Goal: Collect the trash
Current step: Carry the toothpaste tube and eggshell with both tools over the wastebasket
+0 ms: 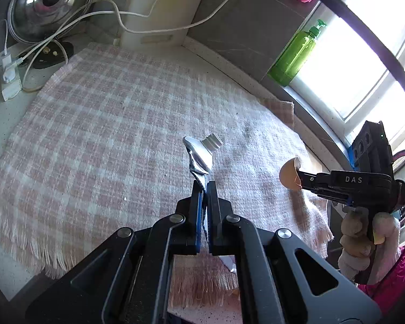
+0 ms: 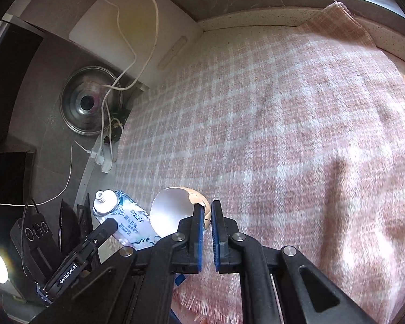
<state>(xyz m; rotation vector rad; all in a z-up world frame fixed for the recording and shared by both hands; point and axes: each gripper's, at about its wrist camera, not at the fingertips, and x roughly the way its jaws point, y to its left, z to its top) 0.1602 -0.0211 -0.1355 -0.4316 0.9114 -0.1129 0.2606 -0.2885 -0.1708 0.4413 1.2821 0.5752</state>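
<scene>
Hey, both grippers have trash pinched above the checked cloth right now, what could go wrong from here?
The right gripper pinches only the thin broken edge of the eggshell; it may crack and drop bits onto the checked cloth. The left gripper holds the squeezed tube by its flat tail, cap off, so it might slip or leak.

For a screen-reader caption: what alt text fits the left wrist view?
The left gripper pinches a squeezed, capless tube above a pink checked cloth; at right, the right gripper holds an eggshell half.
</scene>
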